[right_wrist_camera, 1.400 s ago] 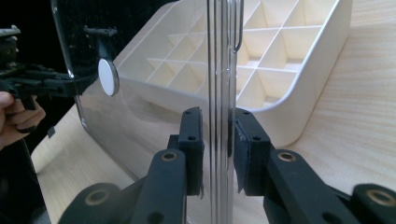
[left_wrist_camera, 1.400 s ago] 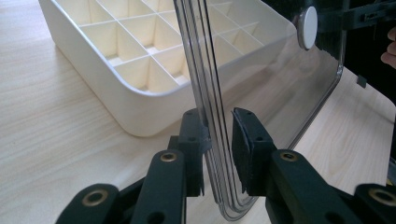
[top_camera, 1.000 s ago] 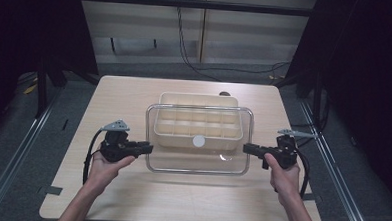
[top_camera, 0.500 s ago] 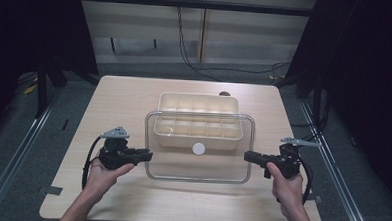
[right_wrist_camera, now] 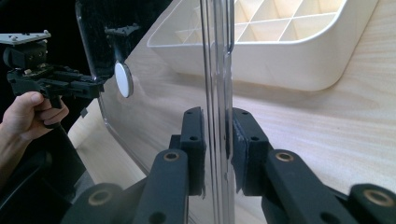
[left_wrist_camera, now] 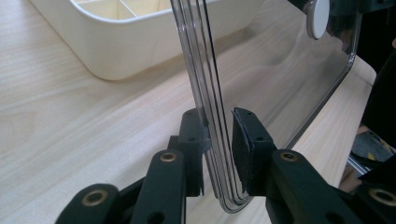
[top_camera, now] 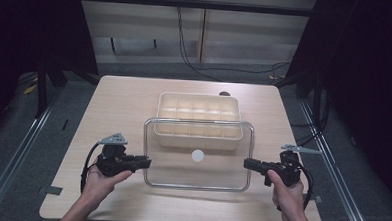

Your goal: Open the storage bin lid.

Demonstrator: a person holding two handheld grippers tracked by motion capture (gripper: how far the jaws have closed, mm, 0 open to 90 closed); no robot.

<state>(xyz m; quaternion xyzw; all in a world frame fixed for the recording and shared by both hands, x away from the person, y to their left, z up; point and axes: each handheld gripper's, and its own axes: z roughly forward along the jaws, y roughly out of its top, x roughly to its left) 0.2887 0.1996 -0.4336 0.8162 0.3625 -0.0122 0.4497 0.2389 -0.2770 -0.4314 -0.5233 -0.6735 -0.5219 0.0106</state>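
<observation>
- My two black jaws, the left gripper, stand either side of the rim of a clear plastic lid; the rim sits in the gap between my pads.
- The lid's rounded corner hangs just below my jaws.
- A white round knob sits on the lid, far up.
- A cream divided tray rests on the wooden table beyond.

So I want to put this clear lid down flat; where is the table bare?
Bare wood lies on the table left and right of the divided tray, and along the near edge. The middle is crowded: the clear lid, held by the left gripper and right gripper, overlaps the tray's front.
</observation>
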